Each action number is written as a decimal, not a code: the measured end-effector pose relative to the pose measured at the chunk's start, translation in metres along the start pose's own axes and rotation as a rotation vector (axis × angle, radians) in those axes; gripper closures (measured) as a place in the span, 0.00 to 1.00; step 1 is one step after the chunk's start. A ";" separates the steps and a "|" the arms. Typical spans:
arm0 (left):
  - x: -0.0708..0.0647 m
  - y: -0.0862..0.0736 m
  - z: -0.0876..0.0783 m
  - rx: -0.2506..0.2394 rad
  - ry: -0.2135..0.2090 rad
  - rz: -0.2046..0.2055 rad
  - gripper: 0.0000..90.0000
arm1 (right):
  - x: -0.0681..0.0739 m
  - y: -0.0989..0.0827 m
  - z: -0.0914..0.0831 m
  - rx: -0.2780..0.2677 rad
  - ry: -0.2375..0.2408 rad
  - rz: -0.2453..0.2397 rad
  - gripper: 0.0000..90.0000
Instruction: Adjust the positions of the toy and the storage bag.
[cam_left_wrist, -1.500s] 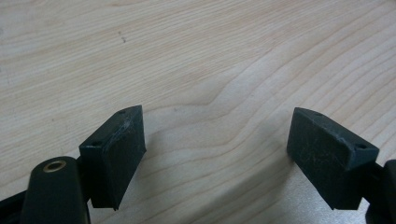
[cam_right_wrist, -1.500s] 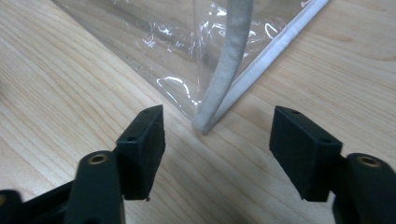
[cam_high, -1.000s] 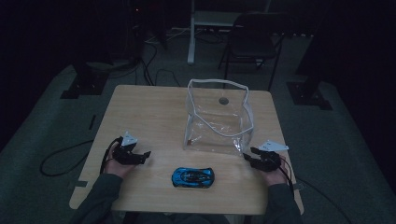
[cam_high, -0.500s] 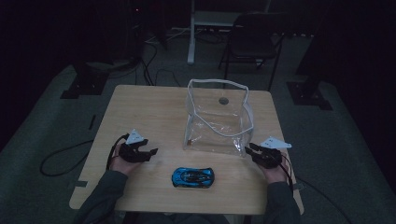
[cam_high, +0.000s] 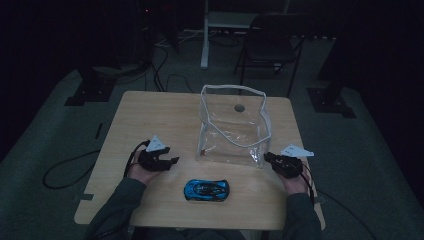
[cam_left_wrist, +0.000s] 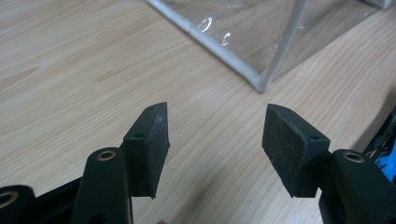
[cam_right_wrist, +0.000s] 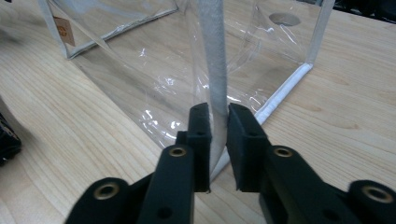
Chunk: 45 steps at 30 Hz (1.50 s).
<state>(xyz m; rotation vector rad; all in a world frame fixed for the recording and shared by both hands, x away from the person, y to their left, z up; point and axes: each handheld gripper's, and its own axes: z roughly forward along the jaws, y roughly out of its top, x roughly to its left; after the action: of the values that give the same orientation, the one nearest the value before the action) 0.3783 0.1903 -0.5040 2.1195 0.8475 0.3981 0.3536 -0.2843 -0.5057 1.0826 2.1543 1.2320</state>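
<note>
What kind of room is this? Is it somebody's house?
Probably not a house. It looks like a dim workroom or lab: a bare wooden table stands on grey carpet, cables trail across the floor, and a black chair and metal stand feet sit behind it.

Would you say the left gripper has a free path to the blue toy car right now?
Probably yes: the left gripper is open and empty, and only bare table lies between it and the blue toy car. The clear bag stands farther back.
</note>
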 end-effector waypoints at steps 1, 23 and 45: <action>-0.001 0.002 0.001 0.000 -0.002 0.003 0.46 | 0.000 0.000 -0.001 0.001 0.004 0.000 0.92; -0.028 0.049 0.029 -0.060 -0.122 0.085 0.68 | 0.005 0.003 -0.004 -0.018 0.001 -0.026 0.97; -0.030 0.056 0.032 -0.041 -0.070 0.142 0.98 | 0.008 0.006 0.003 -0.003 0.014 -0.043 0.97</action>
<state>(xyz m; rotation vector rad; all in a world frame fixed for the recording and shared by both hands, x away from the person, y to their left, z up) 0.3976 0.1262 -0.4805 2.1494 0.6458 0.4086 0.3527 -0.2745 -0.5019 1.0242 2.1741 1.2260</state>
